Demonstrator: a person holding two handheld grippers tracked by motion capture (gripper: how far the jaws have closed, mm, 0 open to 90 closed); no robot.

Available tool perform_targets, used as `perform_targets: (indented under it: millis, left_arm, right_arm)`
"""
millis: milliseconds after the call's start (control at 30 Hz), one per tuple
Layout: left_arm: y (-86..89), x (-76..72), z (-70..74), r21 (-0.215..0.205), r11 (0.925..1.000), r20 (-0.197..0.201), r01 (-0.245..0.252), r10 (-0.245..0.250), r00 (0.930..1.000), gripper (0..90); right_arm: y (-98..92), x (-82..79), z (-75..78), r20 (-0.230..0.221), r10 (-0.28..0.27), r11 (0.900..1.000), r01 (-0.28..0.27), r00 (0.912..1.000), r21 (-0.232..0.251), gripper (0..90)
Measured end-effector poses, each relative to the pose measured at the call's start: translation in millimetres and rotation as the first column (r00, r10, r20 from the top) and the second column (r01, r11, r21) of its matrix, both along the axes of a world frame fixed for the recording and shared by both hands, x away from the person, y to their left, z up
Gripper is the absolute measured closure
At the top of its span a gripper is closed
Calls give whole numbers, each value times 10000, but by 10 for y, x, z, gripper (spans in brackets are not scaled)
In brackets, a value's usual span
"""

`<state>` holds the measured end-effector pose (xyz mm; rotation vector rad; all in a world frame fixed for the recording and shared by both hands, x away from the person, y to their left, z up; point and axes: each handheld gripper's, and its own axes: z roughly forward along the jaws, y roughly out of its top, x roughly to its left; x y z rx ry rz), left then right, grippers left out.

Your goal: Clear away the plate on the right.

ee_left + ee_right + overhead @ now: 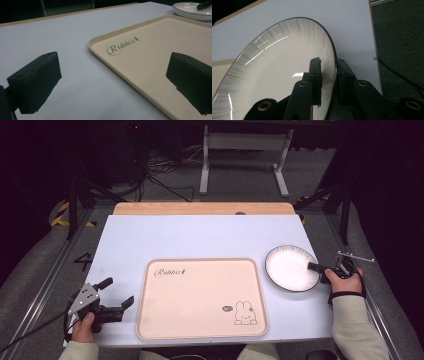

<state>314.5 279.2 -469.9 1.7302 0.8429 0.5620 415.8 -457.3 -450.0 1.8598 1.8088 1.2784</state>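
Right claw [329, 82]: closed on the near right rim of the plate [291, 268], one jaw inside the dish and one outside, pinching the thin edge.
Plate: white with a dark rim and grey streaks, lying on the worktop [200, 237] just right of the tray [202, 297], apart from it.
Left claw [114, 295]: wide, holding nothing, hovering at the near left corner of the worktop, jaws pointing towards the tray.
Tray: pale beige, bare, with a small rabbit drawing and the word "Rabbit".
Likely job: lifting the plate across onto the tray.
Risk: the grip sits on one edge, so the plate's weight hangs off to the side; it could pivot, slip out, or strike the tray's raised lip.
Further risk: the plate lies near the worktop's right edge, so a slip could send it to the floor.
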Motion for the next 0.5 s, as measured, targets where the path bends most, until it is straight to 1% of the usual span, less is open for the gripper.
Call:
perform_targets:
  millis: [100,133,200,267,367,500]
  left_arm:
    - [-2,-2,-1,-31,10000,-11,-14,14,10000,3]
    - [0,-1,0,-2,10000,7,1,-1,10000,3]
    - [-2,-2,-1,-32,10000,-5,-12,12,10000,3]
    - [-1,-3,-1,-33,10000,4,-10,10,10000,3]
    - [-1,-3,-1,-34,10000,1,-7,7,10000,3]
    - [-2,-4,-1,-34,10000,-6,-15,15,10000,3]
  right_arm:
    - [-19,-22,43,226,22,9995,-29,9997,299,823]
    - [-16,-31,64,267,17,9995,-26,9996,315,824]
    - [5,-39,89,378,42,9999,-45,9993,92,824]
    - [19,-47,109,463,42,10000,-42,9989,2,828]
    - [38,-57,138,658,50,10000,-47,9978,-50,834]
    - [62,-69,167,946,-6,10000,0,9955,63,844]
